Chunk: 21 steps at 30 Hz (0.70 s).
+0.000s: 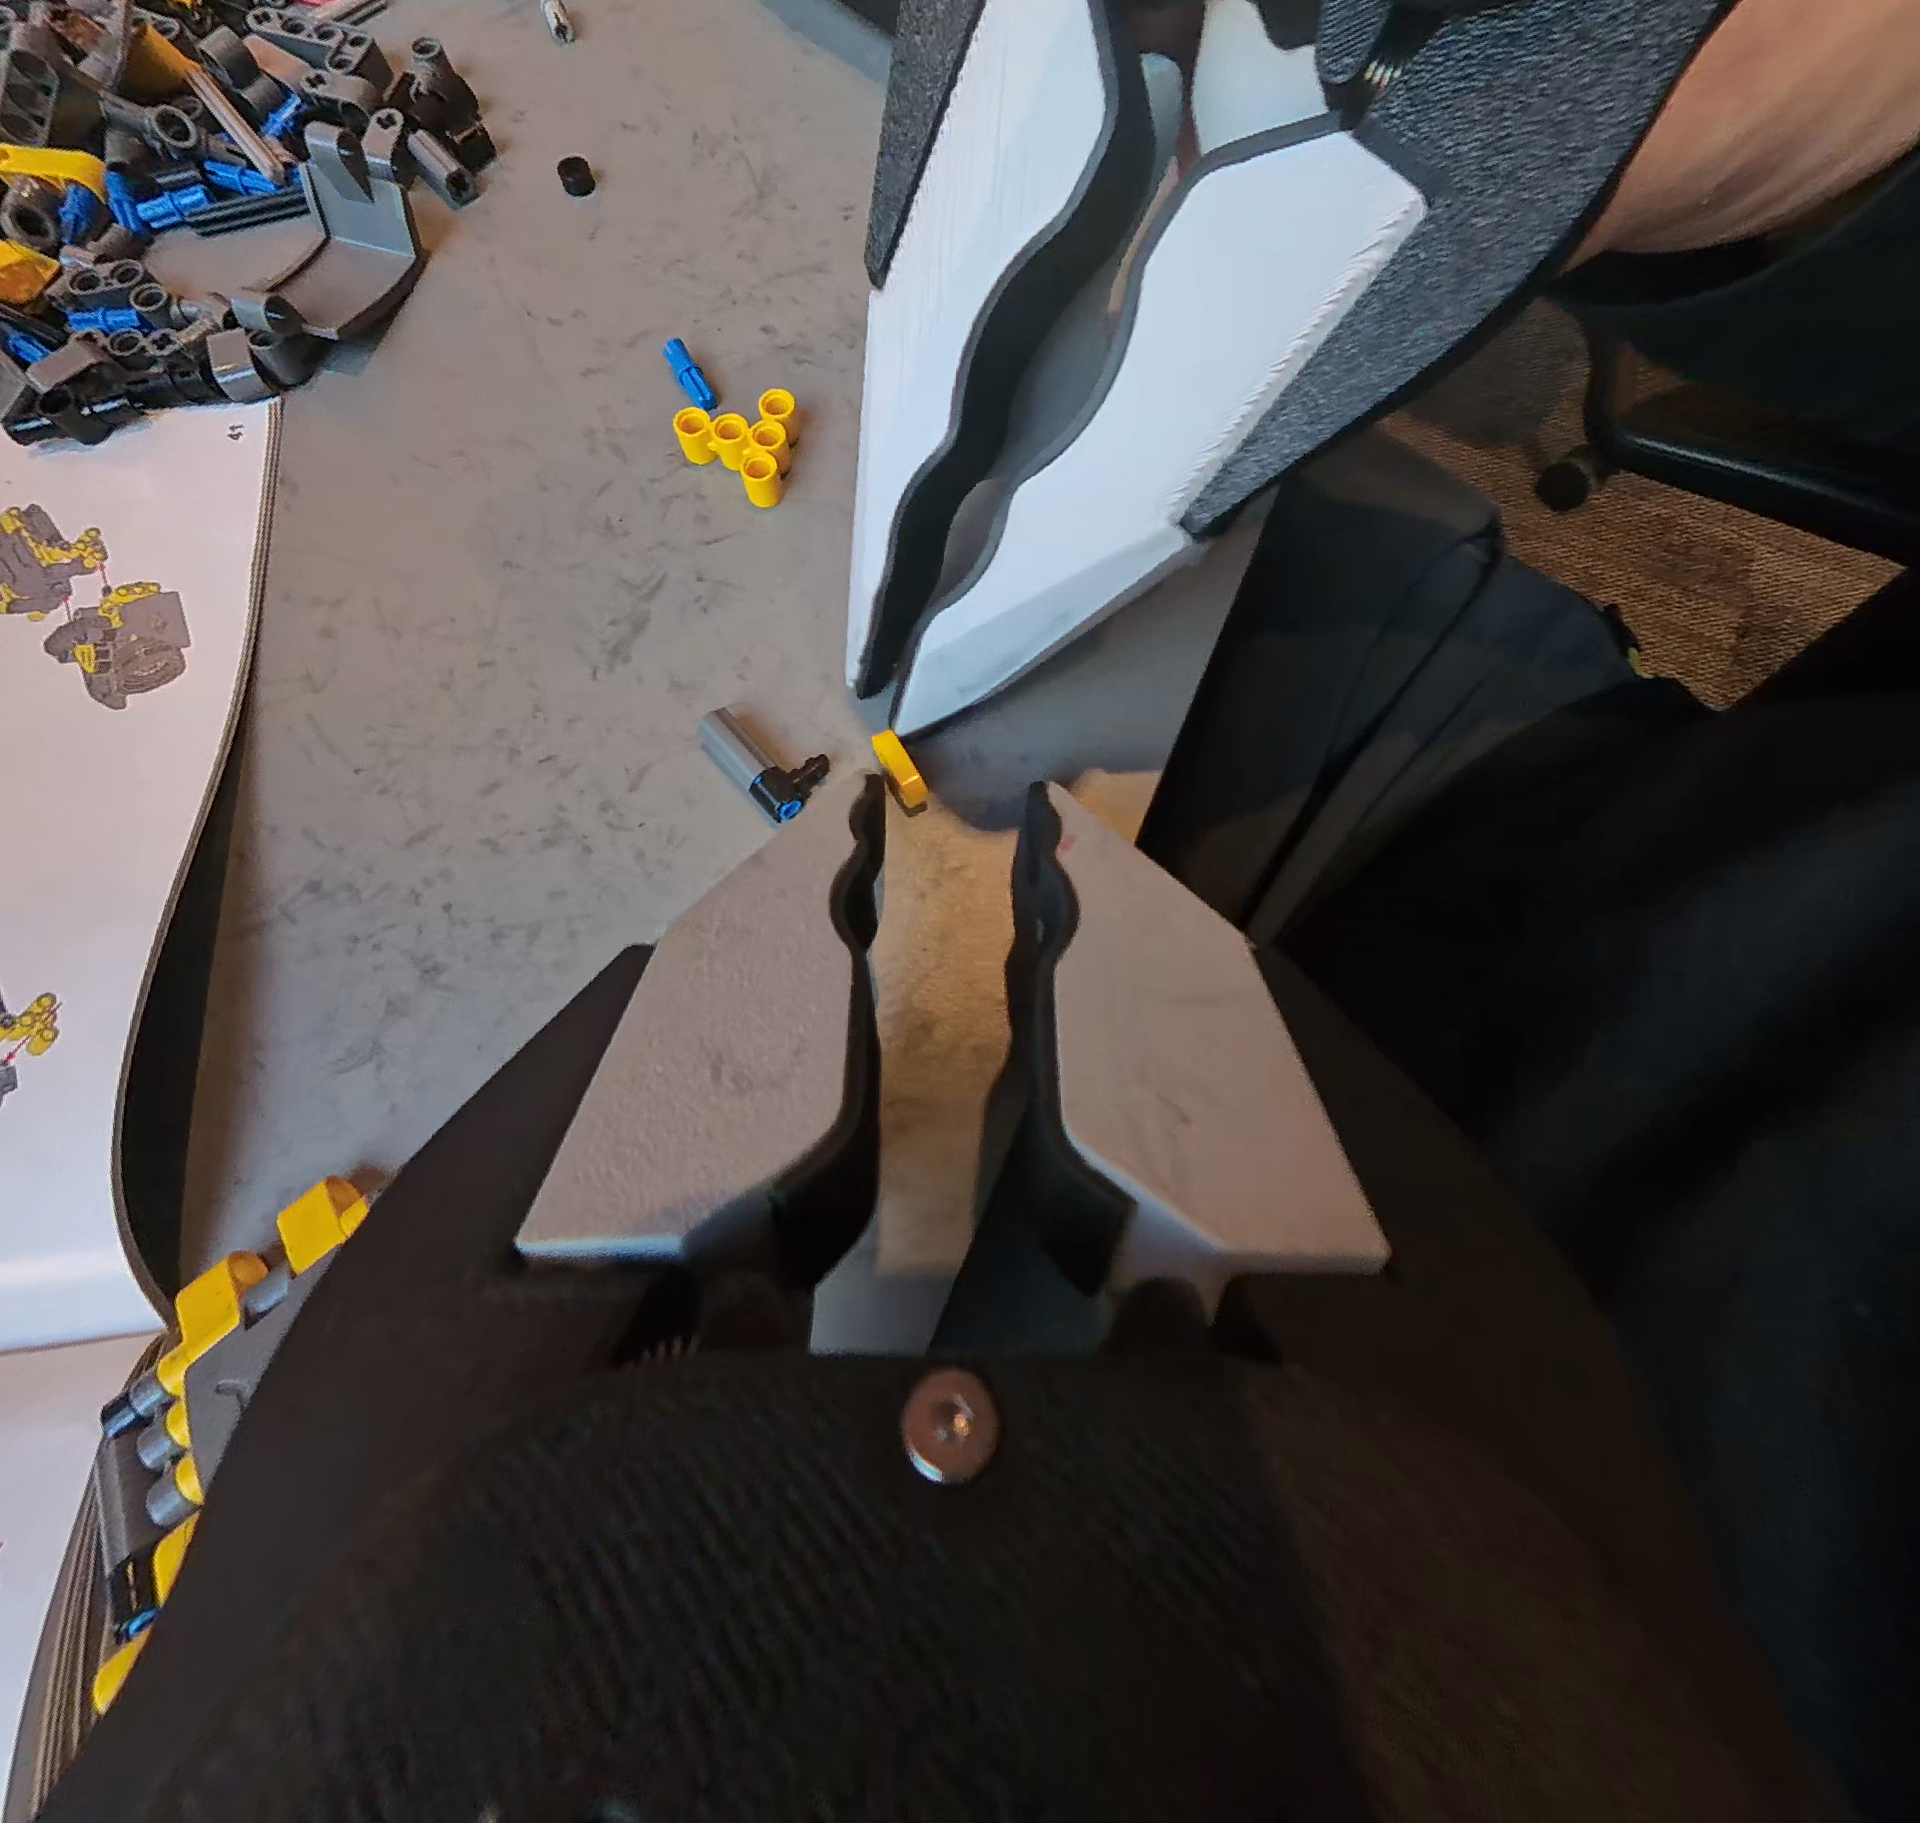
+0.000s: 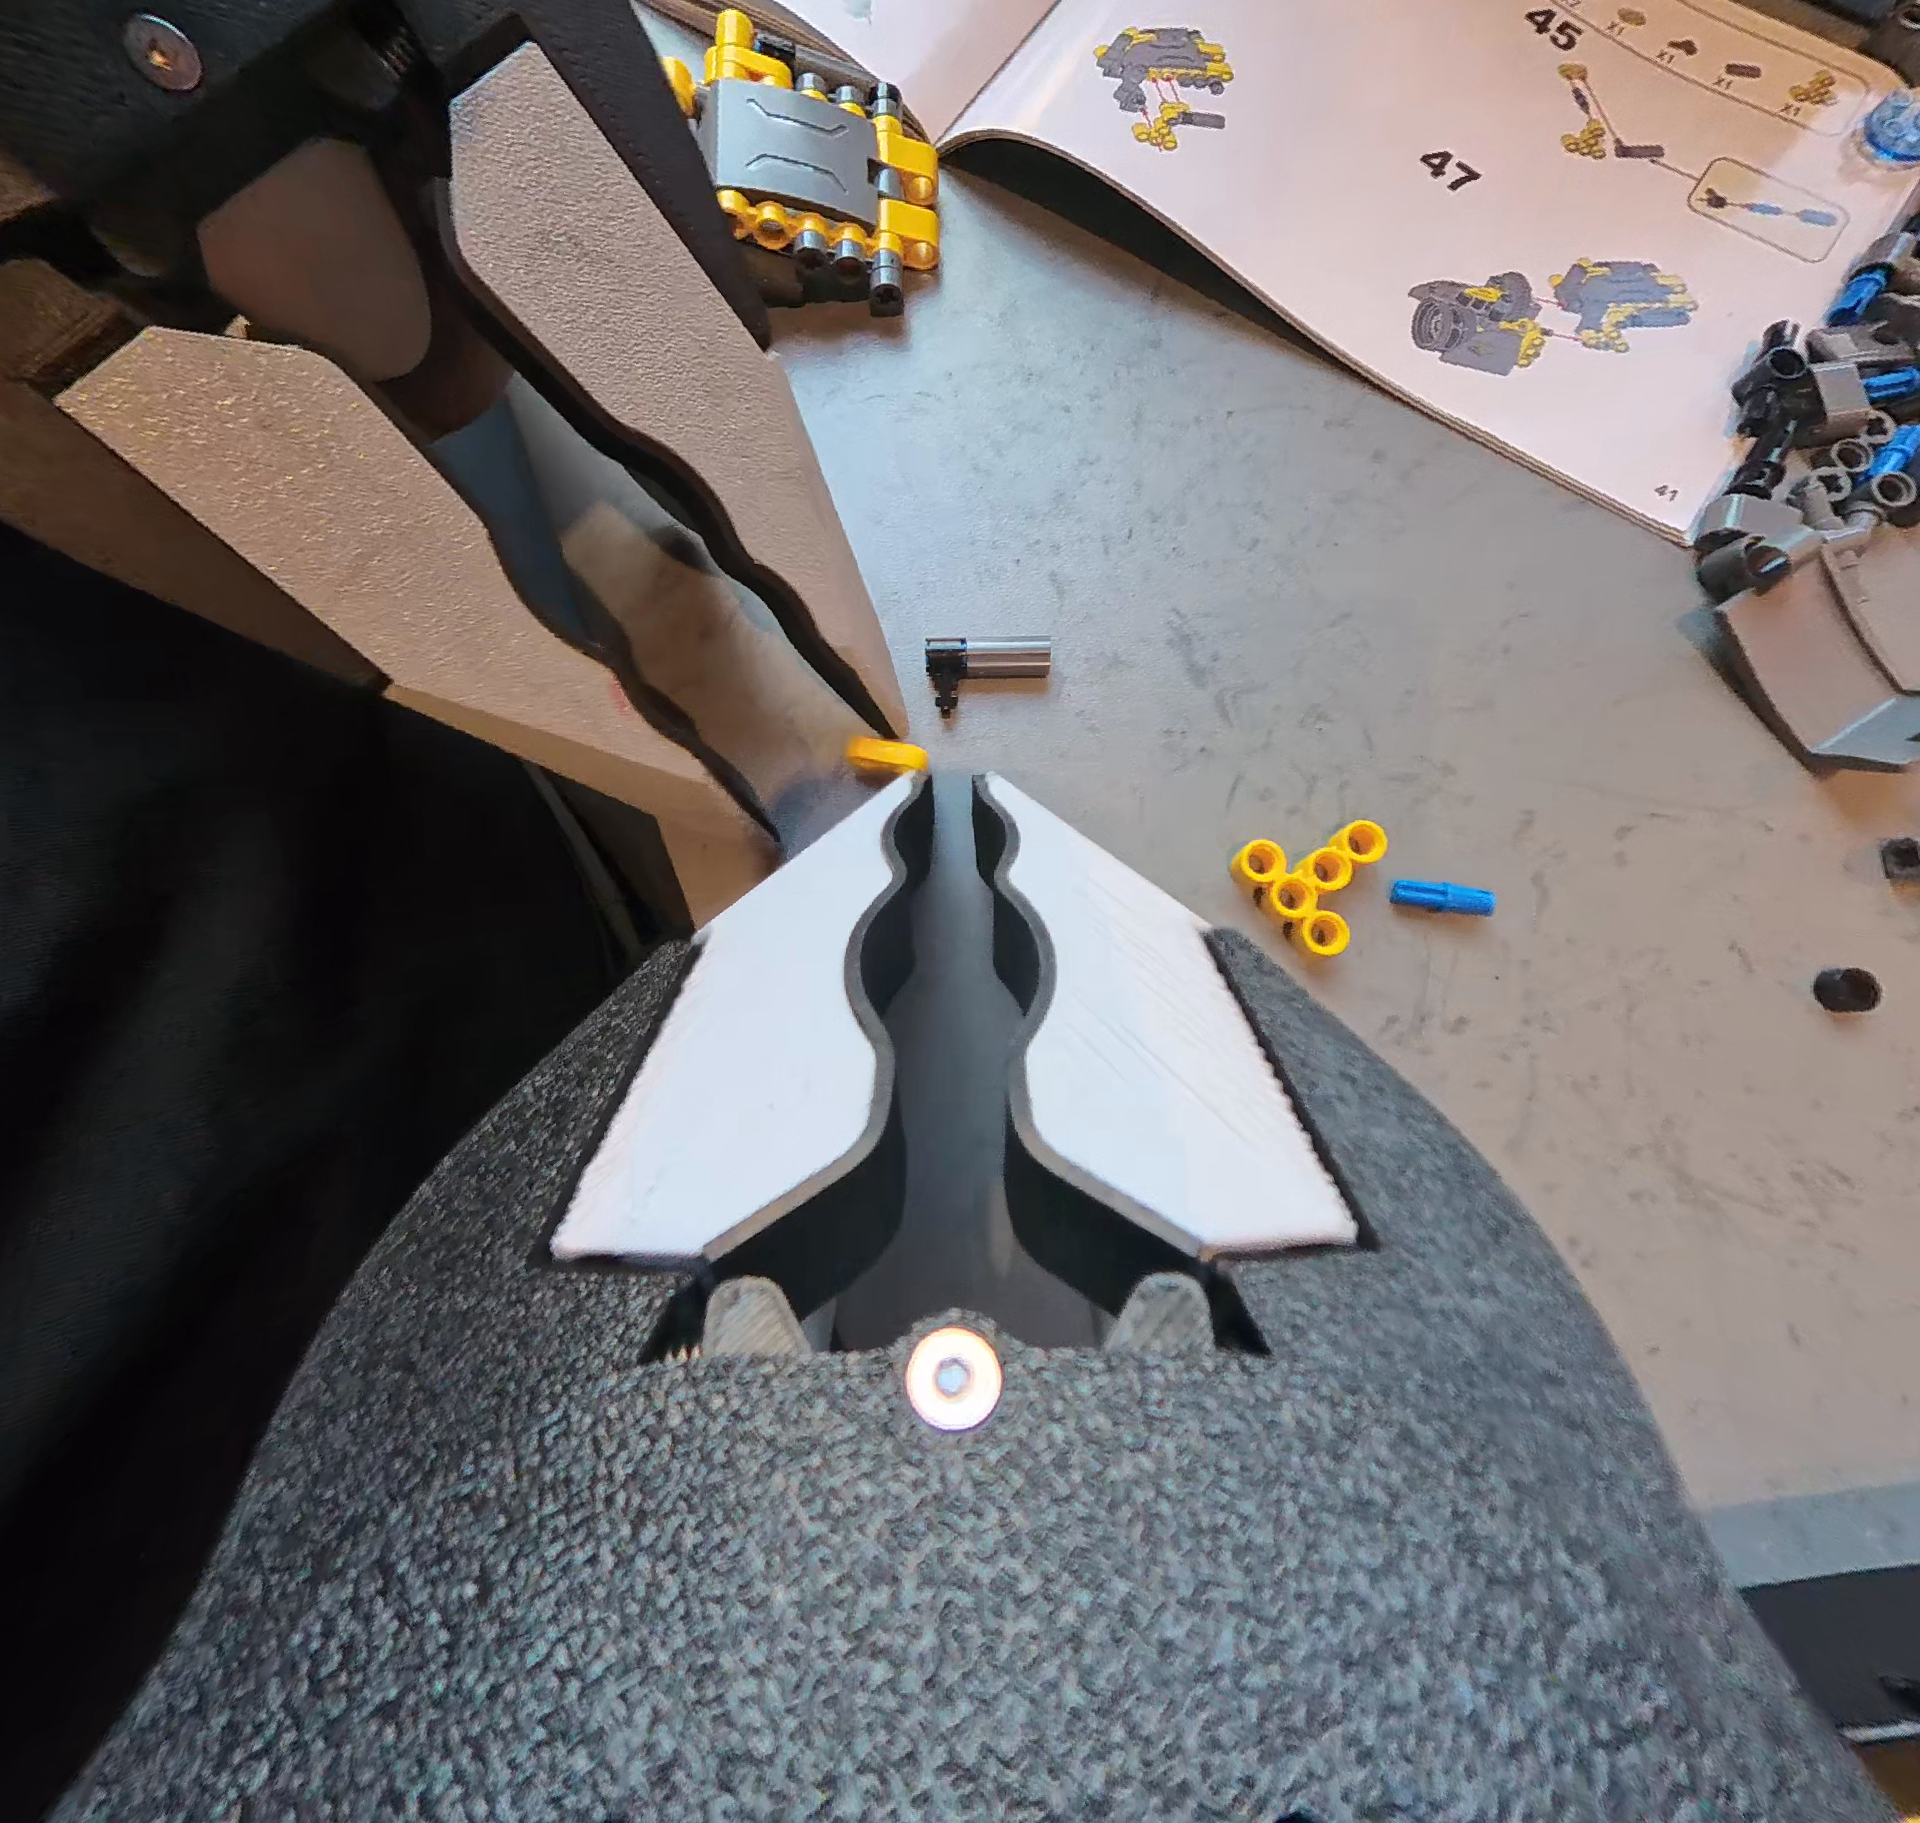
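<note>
A small yellow round piece [image 1: 900, 767] lies on the grey table [image 1: 468, 734] between the two grippers' tips; it also shows in the right wrist view [image 2: 885, 755]. My left gripper [image 1: 954, 797] is open, and the piece touches the inner side of its left fingertip [image 1: 868, 807]. My right gripper [image 2: 948, 781] comes from the opposite side with only a narrow gap between its white fingers and nothing in it. Its tip [image 1: 902, 724] rests right at the piece. A short grey cylinder with a black connector [image 1: 764, 760] lies just beside them, as the right wrist view shows [image 2: 987, 659].
A yellow connector cluster [image 2: 1311, 885] and a blue pin [image 2: 1442, 897] lie nearby, with a small black ring [image 2: 1846, 991] farther off. An open instruction booklet [image 2: 1351, 215], a yellow-grey sub-assembly [image 2: 821, 163] and a pile of loose parts [image 1: 156, 163] border the area. The table edge [image 1: 1195, 734] is close. Less than 4 cm separates the two grippers' tips. My right tips are roughly 8 centimeters from the blue pin [image 2: 1442, 897]. The left camera catches it too, in the left wrist view [image 1: 692, 372].
</note>
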### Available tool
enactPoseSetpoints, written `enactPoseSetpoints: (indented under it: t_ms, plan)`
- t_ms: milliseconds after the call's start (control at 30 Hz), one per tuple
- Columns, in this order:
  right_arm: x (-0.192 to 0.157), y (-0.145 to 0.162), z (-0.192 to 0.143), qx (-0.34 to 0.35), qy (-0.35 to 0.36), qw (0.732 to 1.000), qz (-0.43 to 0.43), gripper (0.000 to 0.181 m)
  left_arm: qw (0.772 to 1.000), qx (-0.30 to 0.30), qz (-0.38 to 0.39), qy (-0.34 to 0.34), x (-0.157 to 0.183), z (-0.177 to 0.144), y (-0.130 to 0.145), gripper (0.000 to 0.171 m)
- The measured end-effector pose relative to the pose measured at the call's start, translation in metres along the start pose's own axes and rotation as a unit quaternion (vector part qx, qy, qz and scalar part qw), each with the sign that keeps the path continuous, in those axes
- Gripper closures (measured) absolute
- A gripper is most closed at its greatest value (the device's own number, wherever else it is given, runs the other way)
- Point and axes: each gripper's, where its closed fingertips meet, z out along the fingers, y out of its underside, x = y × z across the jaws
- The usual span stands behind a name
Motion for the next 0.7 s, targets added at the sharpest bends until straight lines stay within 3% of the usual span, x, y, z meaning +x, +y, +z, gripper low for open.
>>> enactPoseSetpoints:
  t_ms: [233, 333, 500, 600, 700]
  plan:
    - [0.003, -0.001, -0.008, 0.008, 0.004, 1.000, 0.011, 0.173, 1.000, -0.012, -0.018, -0.011, -0.009, -0.015, 0.002, 0.144]
    - [-0.005, -0.005, -0.011, 0.022, -0.007, 0.999, 0.022, 0.166, 0.999, -0.002, -0.020, -0.029, -0.027, -0.031, -0.006, 0.143]
    - [-0.011, -0.011, -0.009, 0.035, -0.011, 0.998, 0.046, 0.154, 0.999, -0.039, 0.003, -0.027, -0.057, -0.042, -0.014, 0.144]
    - [-0.013, -0.010, -0.006, 0.032, -0.005, 0.998, 0.054, 0.153, 0.991, -0.053, 0.119, 0.022, -0.050, -0.039, -0.020, 0.139]
    - [-0.013, -0.006, -0.003, 0.030, 0.001, 0.997, 0.068, 0.153, 0.953, -0.067, 0.292, 0.037, -0.044, -0.035, -0.011, 0.147]
